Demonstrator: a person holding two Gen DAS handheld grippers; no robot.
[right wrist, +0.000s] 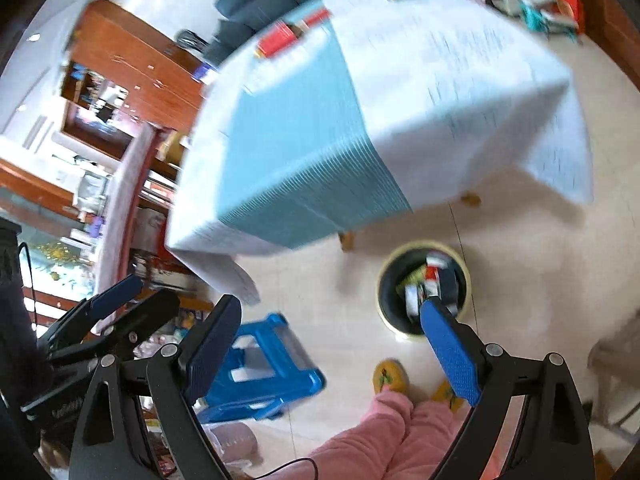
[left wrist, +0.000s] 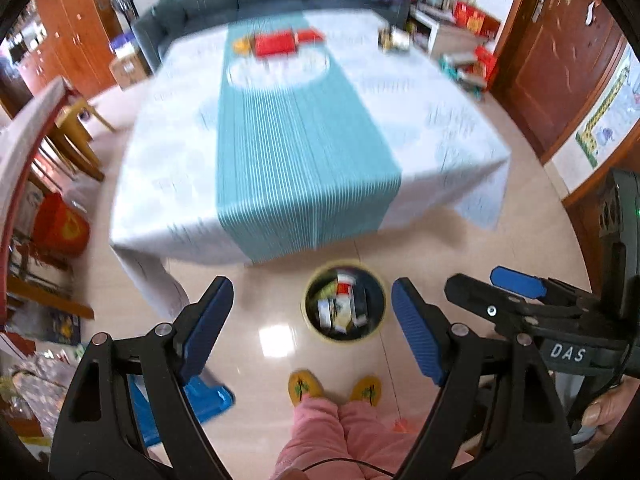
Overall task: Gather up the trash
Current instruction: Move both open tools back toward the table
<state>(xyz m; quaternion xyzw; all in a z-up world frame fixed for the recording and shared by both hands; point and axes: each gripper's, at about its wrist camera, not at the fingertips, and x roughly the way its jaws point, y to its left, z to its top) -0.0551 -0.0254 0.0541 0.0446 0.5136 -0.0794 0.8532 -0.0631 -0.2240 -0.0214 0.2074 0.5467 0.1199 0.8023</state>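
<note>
Left claw [left wrist: 312,326]: we see it released, blue pads spread wide, nothing between them.
Right claw [right wrist: 332,352]: we log it likewise released and empty, hanging above the floor.
Waste bin [left wrist: 345,342]: round, pale-rimmed, dark inside; it stands on the tiled floor [left wrist: 276,300] just off the near edge of the surface.
Trash [left wrist: 340,306]: we count several cartons and wrappers lying inside the bin.
Surface [left wrist: 168,160]: white cloth with a teal striped runner [left wrist: 304,160]; red boxes [left wrist: 276,44] sit at its far end.
Stool [right wrist: 264,368]: blue plastic, on the floor beside the person.
Person: pink trouser legs [left wrist: 340,436] and yellow slippers [left wrist: 305,387], standing near the bin.
</note>
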